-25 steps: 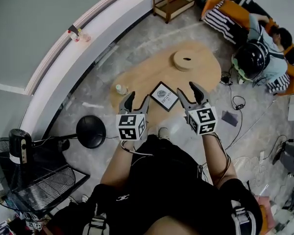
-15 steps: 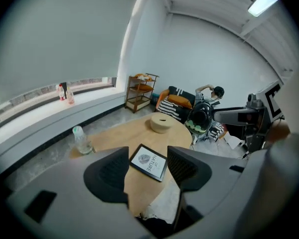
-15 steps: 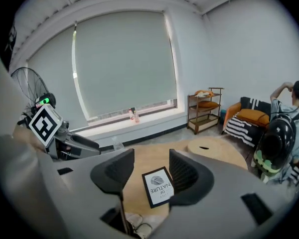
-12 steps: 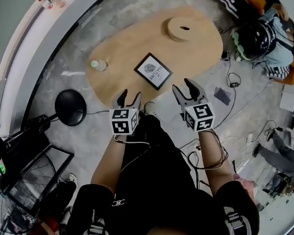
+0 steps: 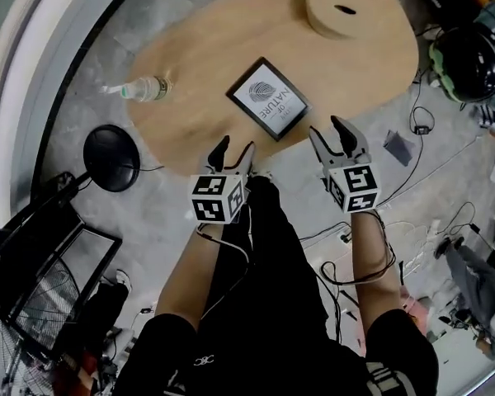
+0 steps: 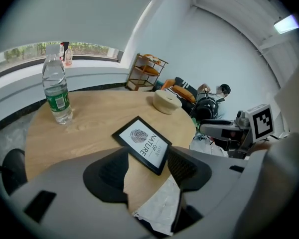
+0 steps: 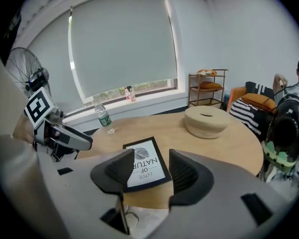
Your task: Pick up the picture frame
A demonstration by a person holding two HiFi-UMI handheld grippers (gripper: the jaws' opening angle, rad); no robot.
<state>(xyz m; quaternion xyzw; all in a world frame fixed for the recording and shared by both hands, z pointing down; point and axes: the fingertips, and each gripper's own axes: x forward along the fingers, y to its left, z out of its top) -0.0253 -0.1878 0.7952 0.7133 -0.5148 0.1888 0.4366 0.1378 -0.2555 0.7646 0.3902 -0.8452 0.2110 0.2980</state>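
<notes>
A black picture frame (image 5: 269, 98) with a white print lies flat on the wooden table (image 5: 198, 64), near its front edge. It also shows in the left gripper view as the frame (image 6: 142, 142) and in the right gripper view as the frame (image 7: 145, 164). My left gripper (image 5: 231, 153) hovers open at the table's front edge, left of the frame. My right gripper (image 5: 337, 138) hangs open just off the edge, to the frame's right. Neither touches it; both sets of jaws hold nothing.
A clear water bottle (image 5: 145, 88) lies to the frame's left. A round beige container (image 5: 347, 7) sits at the table's far right. A black round base (image 5: 111, 157) and a fan stand on the floor at left. Cables and a seated person are at right.
The view has closed in on the table. Both grippers have moved forward to the table's front edge, nearer the frame, and stay open.
</notes>
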